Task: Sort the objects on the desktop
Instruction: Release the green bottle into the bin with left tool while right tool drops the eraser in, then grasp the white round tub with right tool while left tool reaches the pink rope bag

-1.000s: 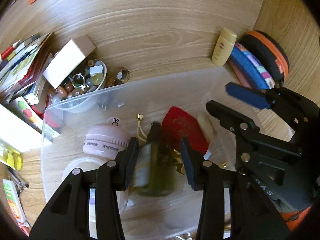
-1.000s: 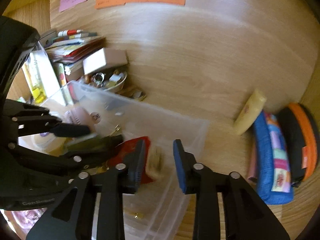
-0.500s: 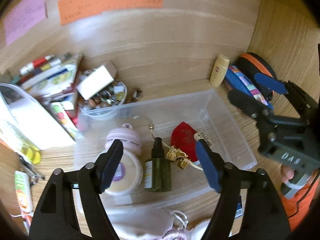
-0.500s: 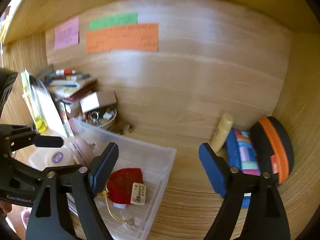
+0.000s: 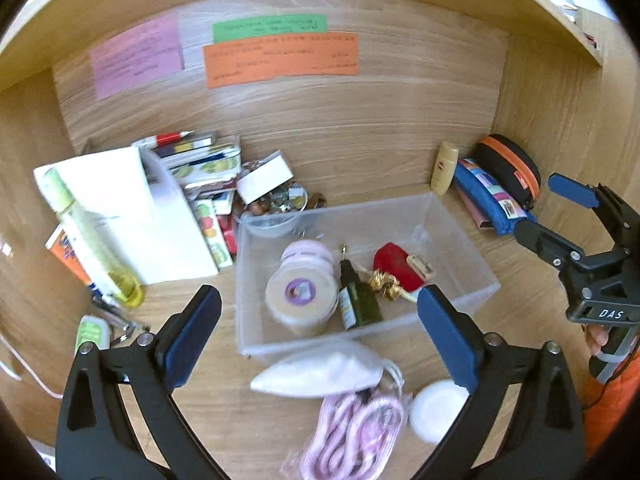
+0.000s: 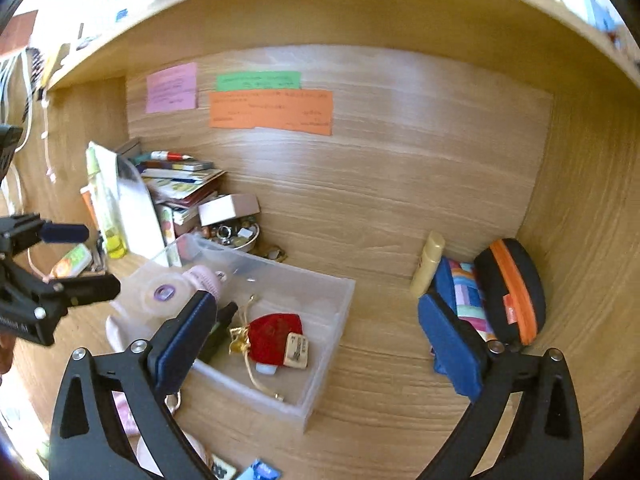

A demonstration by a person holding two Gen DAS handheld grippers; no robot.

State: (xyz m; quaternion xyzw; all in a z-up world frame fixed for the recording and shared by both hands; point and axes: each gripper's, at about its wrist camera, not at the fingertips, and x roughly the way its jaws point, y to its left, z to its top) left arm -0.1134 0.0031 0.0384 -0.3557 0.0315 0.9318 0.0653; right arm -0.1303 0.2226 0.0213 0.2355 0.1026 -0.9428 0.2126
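A clear plastic bin (image 5: 460, 240) stands on the wooden desk and also shows in the right wrist view (image 6: 332, 320). It holds a pink round case (image 5: 306, 254), a round tin (image 5: 300, 300), a dark green bottle (image 5: 358, 304), a red pouch (image 5: 394, 266) with a gold tie, and a small tag (image 6: 297, 350). My left gripper (image 5: 320, 338) is wide open and empty, above the bin's near side. My right gripper (image 6: 320, 342) is wide open and empty, to the right of the bin; it also shows in the left wrist view (image 5: 548, 212).
A white pouch (image 5: 316, 372), pink cord (image 5: 352, 436) and white round lid (image 5: 436, 410) lie in front of the bin. Books and a white box (image 5: 264, 178) pile at back left. A cream tube (image 5: 444, 168), blue case (image 5: 488, 200) and black-orange case (image 5: 508, 168) sit at back right.
Both grippers opened wide and pulled back and up from the bin. The green bottle that was between my left fingers now lies in the bin. The red pouch lies beside it.
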